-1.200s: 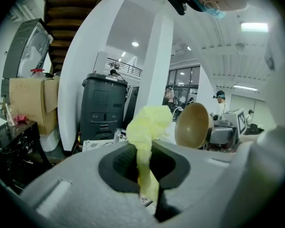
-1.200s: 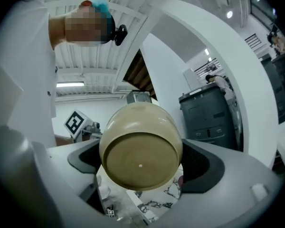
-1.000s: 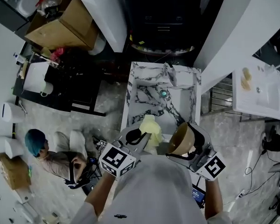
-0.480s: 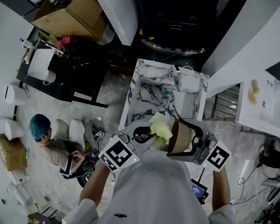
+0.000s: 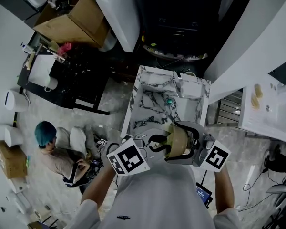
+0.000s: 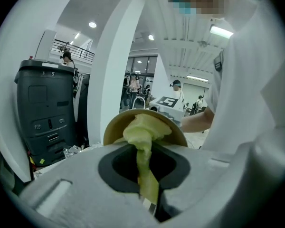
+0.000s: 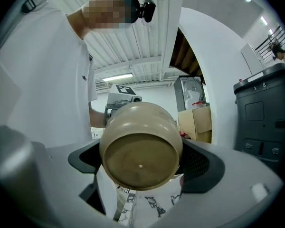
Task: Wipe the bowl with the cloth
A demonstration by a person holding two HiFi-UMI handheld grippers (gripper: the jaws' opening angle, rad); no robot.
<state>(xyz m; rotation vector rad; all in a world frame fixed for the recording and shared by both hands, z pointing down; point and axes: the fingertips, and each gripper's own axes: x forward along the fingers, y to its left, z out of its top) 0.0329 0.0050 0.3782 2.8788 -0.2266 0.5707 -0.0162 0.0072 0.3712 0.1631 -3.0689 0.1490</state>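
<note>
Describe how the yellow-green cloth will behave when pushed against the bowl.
The soft yellow-green cloth is probably floppy: it bunches into folds against the tan round bowl. It likely squashes easily, being pinched to a thin strip in the left tongs.

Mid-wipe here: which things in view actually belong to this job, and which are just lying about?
In the job: bowl held in the right tool; cloth pinched in the left tool, pushed into the bowl.

Lying about: marble-patterned table below, small teal item on it, cardboard box, seated person on the floor.
</note>
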